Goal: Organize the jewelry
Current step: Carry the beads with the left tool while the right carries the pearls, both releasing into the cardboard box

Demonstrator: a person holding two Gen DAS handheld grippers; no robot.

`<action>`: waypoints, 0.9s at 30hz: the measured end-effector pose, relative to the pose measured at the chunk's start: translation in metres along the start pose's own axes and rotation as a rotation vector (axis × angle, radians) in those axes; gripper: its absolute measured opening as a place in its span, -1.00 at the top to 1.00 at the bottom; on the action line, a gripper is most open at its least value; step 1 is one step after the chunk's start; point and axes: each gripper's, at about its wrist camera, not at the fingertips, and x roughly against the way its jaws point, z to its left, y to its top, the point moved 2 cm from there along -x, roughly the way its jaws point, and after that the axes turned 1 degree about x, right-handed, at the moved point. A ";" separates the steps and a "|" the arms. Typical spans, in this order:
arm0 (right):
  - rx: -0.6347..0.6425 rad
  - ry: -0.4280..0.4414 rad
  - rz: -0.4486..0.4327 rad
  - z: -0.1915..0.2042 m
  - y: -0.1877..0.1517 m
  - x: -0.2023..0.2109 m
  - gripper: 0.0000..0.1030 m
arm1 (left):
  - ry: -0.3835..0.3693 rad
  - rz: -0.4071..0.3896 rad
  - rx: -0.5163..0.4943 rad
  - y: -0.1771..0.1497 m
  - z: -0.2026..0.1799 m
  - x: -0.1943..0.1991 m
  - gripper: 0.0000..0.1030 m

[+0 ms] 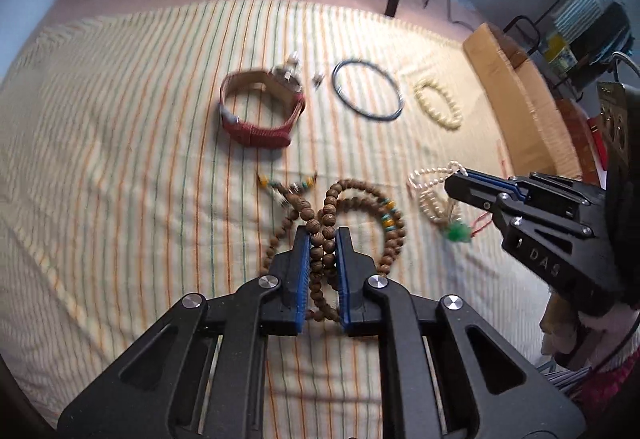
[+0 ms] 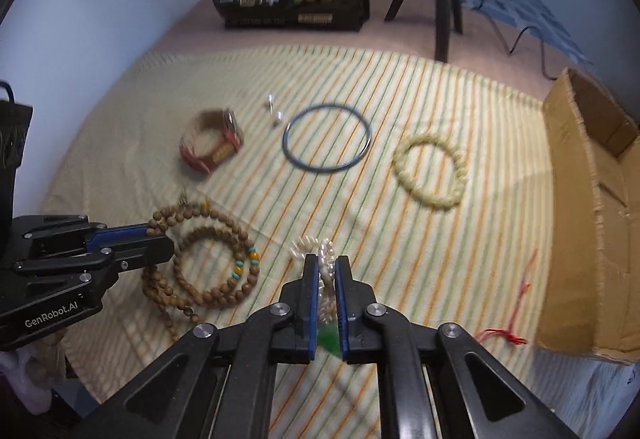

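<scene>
On the striped cloth (image 2: 460, 247), L gripper (image 1: 323, 239) is clamped on the wooden bead necklace (image 1: 352, 207) near the front edge, w/ R gripper (image 2: 327, 267) just beside it, pinched shut on the pearl strand (image 2: 320, 247).

We log six pieces on the striped cloth (image 2: 460, 111). Wooden beads (image 1: 352, 199): brown, long strand looped in several coils, a few turquoise and amber accents; strands pinched between the left gripper (image 1: 323, 235) fingers. Pearl strand (image 2: 320, 251): white, bunched, green pendant attached, pinched between the right gripper (image 2: 327, 265) fingers. Farther back, in a row: red watch (image 2: 212, 143) lying on its side; two small pearl earrings (image 2: 276, 111) just beside it; blue ring (image 2: 326, 137) flat; cream bead bracelet (image 2: 430, 169) flat, well apart from the ring.
</scene>
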 end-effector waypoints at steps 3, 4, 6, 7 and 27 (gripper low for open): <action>-0.018 0.012 -0.047 -0.006 0.003 0.019 0.90 | -0.021 -0.032 -0.004 -0.001 -0.003 0.015 0.80; -0.025 0.018 -0.065 -0.007 0.004 0.027 0.90 | -0.021 -0.042 -0.007 -0.001 -0.005 0.018 0.80; -0.028 0.015 -0.087 -0.009 0.006 0.037 0.90 | -0.025 -0.070 -0.013 0.002 -0.008 0.027 0.80; -0.028 0.013 -0.105 -0.010 0.007 0.045 0.90 | -0.032 -0.078 -0.012 0.004 -0.009 0.032 0.80; -0.108 -0.067 -0.355 -0.054 0.007 0.157 0.90 | -0.177 -0.308 -0.108 0.030 -0.077 0.130 0.80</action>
